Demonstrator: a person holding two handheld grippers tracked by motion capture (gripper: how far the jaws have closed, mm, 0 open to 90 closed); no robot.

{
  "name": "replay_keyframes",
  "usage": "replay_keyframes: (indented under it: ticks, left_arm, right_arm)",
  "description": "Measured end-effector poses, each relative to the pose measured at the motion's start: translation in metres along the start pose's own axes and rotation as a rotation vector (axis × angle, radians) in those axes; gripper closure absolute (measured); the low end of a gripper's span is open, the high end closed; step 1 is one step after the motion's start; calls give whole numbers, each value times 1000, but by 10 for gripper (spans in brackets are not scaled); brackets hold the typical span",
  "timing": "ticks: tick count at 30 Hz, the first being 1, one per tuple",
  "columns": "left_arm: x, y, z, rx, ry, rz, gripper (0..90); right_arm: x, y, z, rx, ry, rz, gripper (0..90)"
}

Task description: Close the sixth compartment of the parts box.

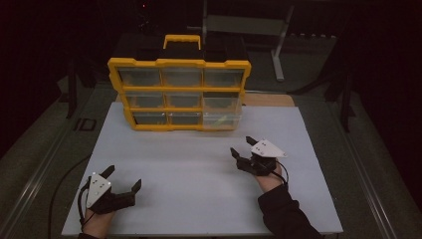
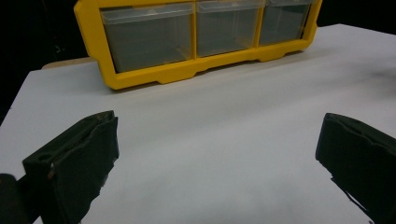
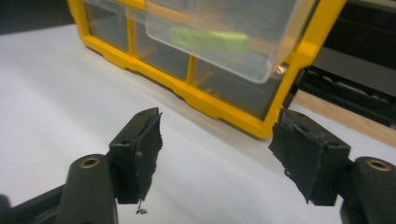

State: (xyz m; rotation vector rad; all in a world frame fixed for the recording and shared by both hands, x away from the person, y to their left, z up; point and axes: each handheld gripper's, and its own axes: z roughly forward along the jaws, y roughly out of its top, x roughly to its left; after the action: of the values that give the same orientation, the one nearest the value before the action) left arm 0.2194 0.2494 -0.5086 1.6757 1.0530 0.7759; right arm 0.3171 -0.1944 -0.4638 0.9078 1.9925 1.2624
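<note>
A yellow organiser (image 1: pixel 179 63) with clear drawers stands upright at the far side of the white board (image 1: pixel 199 174). Its right-hand drawer (image 1: pixel 222 118) is pulled out toward me, with a green item (image 3: pixel 210 39) lying inside. My right gripper (image 1: pixel 242 145) hovers just in front of that drawer, open, with nothing between its jaws; the right gripper view (image 3: pixel 217 133) shows bare board between them. My left gripper (image 1: pixel 123 177) rests near the board's front left, wide open and empty. In the left gripper view (image 2: pixel 217 135) it faces the organiser's bottom row of drawers (image 2: pixel 196 32).
A metal stand (image 1: pixel 278 45) and dark cases sit behind the organiser. A strip of wooden tabletop (image 1: pixel 268 99) shows at the board's far right edge. A black cable (image 1: pixel 64 179) runs off the board's left side. The surroundings are dark.
</note>
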Motion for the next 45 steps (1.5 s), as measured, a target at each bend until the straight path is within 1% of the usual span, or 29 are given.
replay_keyframes:
  ticks: [4,6,8,10,14,19,21,22,25,27,28,31,32,37,45]
  left_arm:
    - [0,0,0,0,1,0,0]
    - [0,0,0,2,1,0,0]
    - [0,0,0,2,0,1,0]
    - [0,0,0,1,-1,2,0]
    - [0,0,0,1,-1,0,0]
    - [0,0,0,1,-2,2,0]
    - [0,0,0,2,-3,1,0]
    - [0,0,0,2,-3,1,0]
    - [0,0,1,2,-3,-1,0]
    - [-1,0,1,2,-3,0,0]
    - [-1,0,1,2,-3,0,0]
    - [-1,0,1,2,-2,0,0]
    - [-1,0,1,2,-3,-2,0]
    - [0,-1,1,3,-4,-3,0]
    - [0,-1,1,6,-3,-4,0]
  right_arm:
    - [-1,-2,6,15,0,-1,366]
    - [-1,-1,8,19,-7,-3,375]
    - [-1,1,11,28,-20,6,378]
    - [-2,1,12,27,-16,11,378]
    - [0,6,17,32,-65,22,490]
    - [0,9,21,36,-116,30,672]
    - [0,10,21,35,-127,21,753]
    - [0,11,21,32,-132,19,780]
    - [0,14,21,31,-141,11,834]
    - [0,15,21,33,-146,-8,870]
    - [0,16,22,30,-143,-9,887]
    - [-1,21,22,23,-146,1,900]
    - [-2,23,22,21,-139,5,900]
    - [-1,31,24,13,-133,-7,900]
    - [0,38,29,6,-121,-19,900]
